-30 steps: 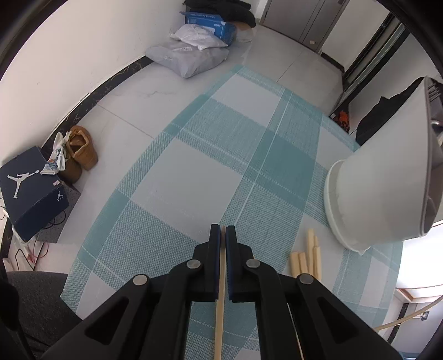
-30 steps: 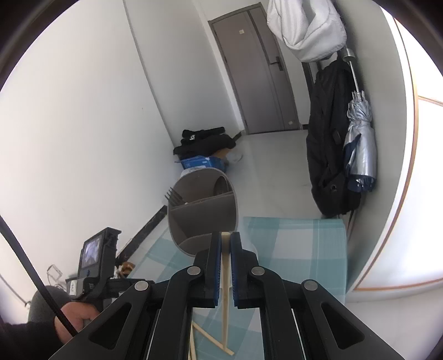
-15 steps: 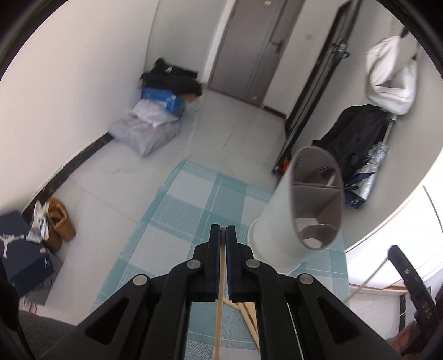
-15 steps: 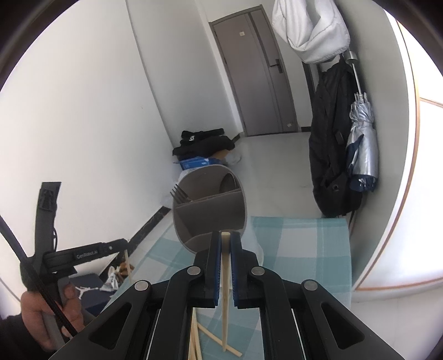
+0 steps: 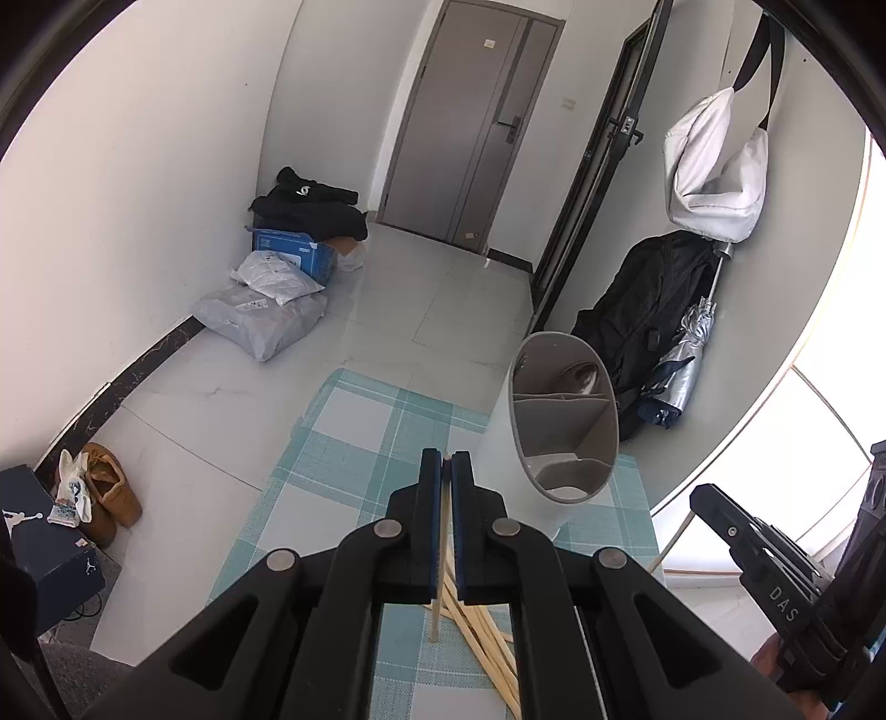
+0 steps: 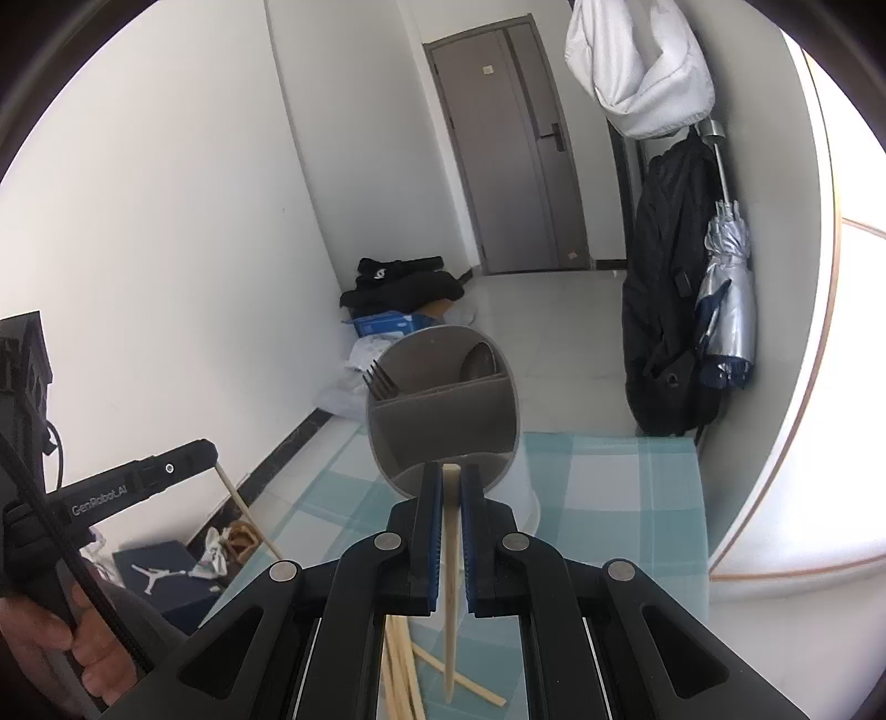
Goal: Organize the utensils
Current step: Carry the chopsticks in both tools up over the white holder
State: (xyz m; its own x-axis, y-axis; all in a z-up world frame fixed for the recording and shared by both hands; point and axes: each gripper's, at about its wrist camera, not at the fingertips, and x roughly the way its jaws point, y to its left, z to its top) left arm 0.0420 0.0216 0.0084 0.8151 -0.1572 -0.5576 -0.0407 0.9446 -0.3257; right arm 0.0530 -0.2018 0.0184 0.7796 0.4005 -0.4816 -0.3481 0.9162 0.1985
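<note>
Two claws [image 5: 446,459] [image 6: 451,471], one chopstick [image 5: 437,603] [image 6: 451,576] each

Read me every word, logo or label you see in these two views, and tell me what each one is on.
"GenRobot.AI": on the left gripper, seen from the right wrist.
"DAS": partial, on the right gripper, seen from the left wrist.
Jumpman logo, no words: on the dark shoe box.
Print on the blue carton and the door sticker: too small to read.

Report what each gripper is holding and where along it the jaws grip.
Each holds one wooden chopstick. The left gripper and the right gripper both clamp near the chopstick's upper end, the rest hanging below the jaws.
</note>
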